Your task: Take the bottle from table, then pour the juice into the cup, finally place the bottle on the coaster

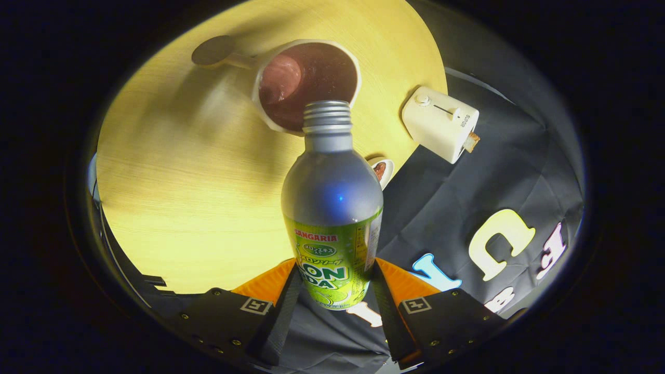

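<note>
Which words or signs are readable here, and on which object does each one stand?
"SANGARIA": on the bottle, clamped between the gripper fingers.
"ON" and "DA": big letters lower on that label, partly turned out of sight.
Smaller label print: too blurred to read.
Print on the toaster: too small.
Square marker on each finger: a pattern, no words.

On the bottle (332, 208) you can read "SANGARIA" in red and, lower, large letters "ON" and "DA"; the toaster (439, 123) print is too small.
</note>
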